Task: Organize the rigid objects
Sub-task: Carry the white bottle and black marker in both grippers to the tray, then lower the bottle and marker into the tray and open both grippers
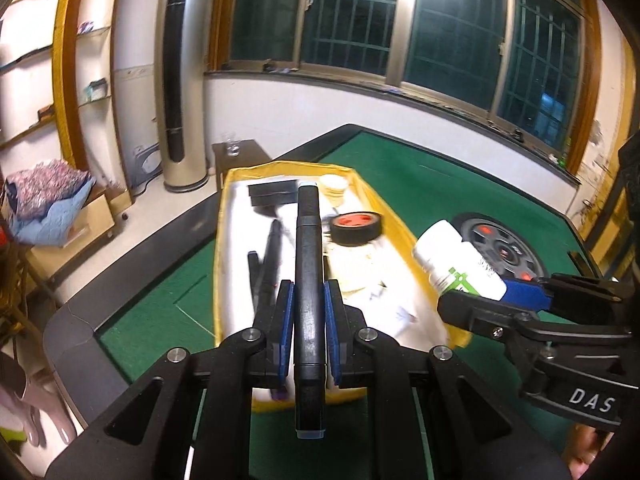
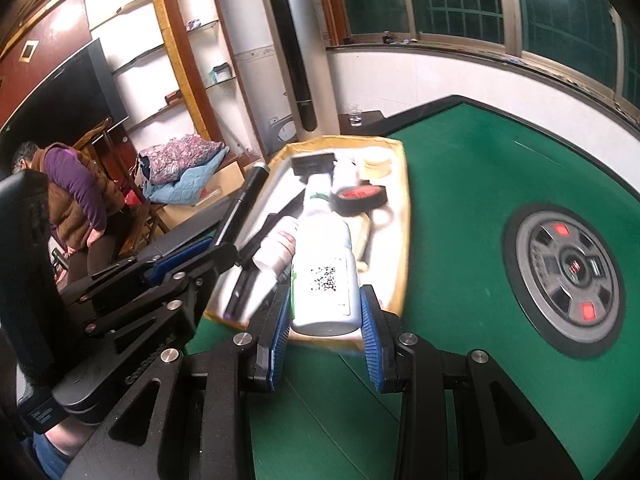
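My left gripper (image 1: 309, 300) is shut on a long black marker (image 1: 307, 264) and holds it lengthwise above the yellow-rimmed white tray (image 1: 222, 240). My right gripper (image 2: 325, 314) is shut on a white bottle (image 2: 325, 276) with a green label and a QR code, held over the tray's near edge (image 2: 404, 248). The bottle also shows in the left wrist view (image 1: 456, 262), beside the tray's right rim. In the tray lie a black tape roll with a red core (image 1: 356, 226), a black box (image 1: 274, 194), a black pen (image 1: 270, 256), a small white bottle (image 2: 280, 246) and a cream roll (image 1: 334, 186).
The tray lies on a green felt table (image 1: 400, 160) with a dark rim. A round grey hub with red squares (image 2: 568, 276) sits in the table's middle. A tower fan (image 1: 182, 80), shelves and a small side table with a glass (image 1: 232, 148) stand behind. A person (image 2: 76, 200) sits at left.
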